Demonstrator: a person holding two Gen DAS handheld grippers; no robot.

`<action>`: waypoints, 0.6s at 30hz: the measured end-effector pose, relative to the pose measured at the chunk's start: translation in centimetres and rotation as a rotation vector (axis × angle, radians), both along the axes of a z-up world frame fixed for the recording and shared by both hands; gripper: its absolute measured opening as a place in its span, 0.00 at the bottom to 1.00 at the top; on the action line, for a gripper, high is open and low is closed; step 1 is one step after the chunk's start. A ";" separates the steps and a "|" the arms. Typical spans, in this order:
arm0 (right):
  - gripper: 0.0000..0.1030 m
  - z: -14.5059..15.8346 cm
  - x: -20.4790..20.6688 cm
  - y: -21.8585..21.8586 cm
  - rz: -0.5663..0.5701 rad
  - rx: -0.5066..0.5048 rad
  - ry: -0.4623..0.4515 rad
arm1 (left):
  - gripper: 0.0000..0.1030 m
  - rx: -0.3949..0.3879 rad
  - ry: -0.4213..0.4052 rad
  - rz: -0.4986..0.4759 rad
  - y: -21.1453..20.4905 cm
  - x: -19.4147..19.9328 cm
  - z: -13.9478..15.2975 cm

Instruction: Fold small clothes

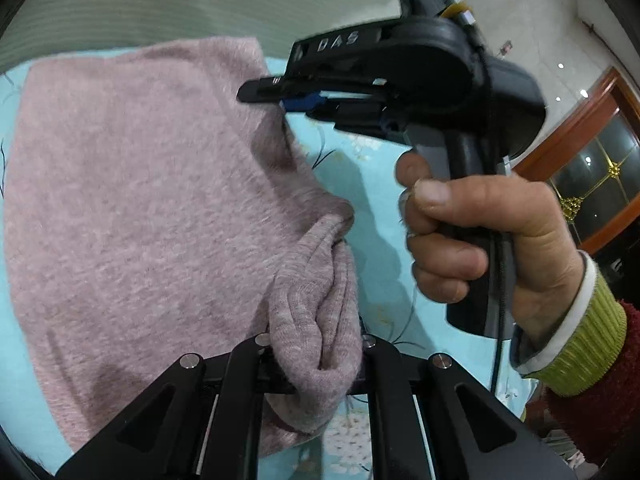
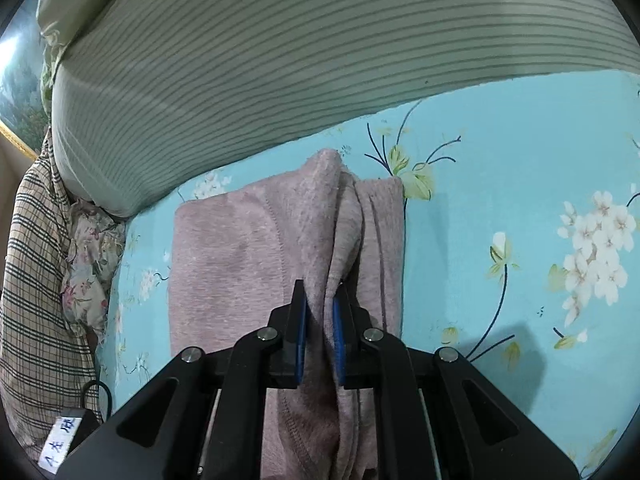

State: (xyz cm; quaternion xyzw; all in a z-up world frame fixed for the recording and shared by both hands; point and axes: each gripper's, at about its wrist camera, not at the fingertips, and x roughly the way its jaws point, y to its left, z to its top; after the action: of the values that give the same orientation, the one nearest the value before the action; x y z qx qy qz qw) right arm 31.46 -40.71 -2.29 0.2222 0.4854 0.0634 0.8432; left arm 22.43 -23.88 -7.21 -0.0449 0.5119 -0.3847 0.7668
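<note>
Pink garment (image 2: 248, 264) was pinched in both tongs above the bed (image 2: 500, 152).
Left tongs (image 1: 316, 354) and right tongs (image 2: 320, 336) each gripped bunched cloth; uneven pulling could have skewed the fold or slipped a layer.

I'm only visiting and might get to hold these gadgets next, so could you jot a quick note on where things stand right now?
Left gripper: shut on a bunched fold of the pink knit garment.
Right gripper: also shut on a pinched ridge of the same garment; seen from the left wrist camera, it is held by the person's right hand at the garment's edge.
The garment lies mostly flat on the blue floral bedsheet, beside a striped green pillow.
Done: both grips taken, edges gathered.
Left: carry the held edges over to complete the fold, then release; how many folds remain I cannot tell.
</note>
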 end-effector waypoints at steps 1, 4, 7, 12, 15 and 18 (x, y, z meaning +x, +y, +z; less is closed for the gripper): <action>0.13 -0.2 0.0 -0.1 -0.004 0.015 0.003 | 0.09 0.005 0.008 0.001 -0.3 -0.2 -0.5; 0.17 0.0 -0.3 -0.2 -0.012 0.031 -0.003 | 0.14 0.007 0.043 0.009 -0.3 1.0 -1.6; 0.21 0.6 -1.0 -0.3 -0.023 0.034 -0.006 | 0.39 0.003 0.050 0.014 1.2 1.2 -1.5; 0.51 1.0 -3.2 -0.5 -0.038 0.044 -0.016 | 0.58 -0.008 0.034 0.055 5.7 0.0 -0.1; 0.64 0.5 -4.3 -0.3 -0.046 0.054 -0.007 | 0.69 -0.006 0.043 0.121 8.6 0.1 0.0; 0.65 -0.5 -4.6 0.0 -0.033 0.070 0.026 | 0.77 -0.006 0.056 0.201 11.6 1.5 -0.3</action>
State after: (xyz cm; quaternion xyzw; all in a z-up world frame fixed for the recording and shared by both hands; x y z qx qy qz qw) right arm 26.84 -40.75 -2.79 0.2604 0.4899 0.0634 0.8296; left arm 23.96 -12.23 -7.56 -0.1094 0.5250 -0.3059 0.7867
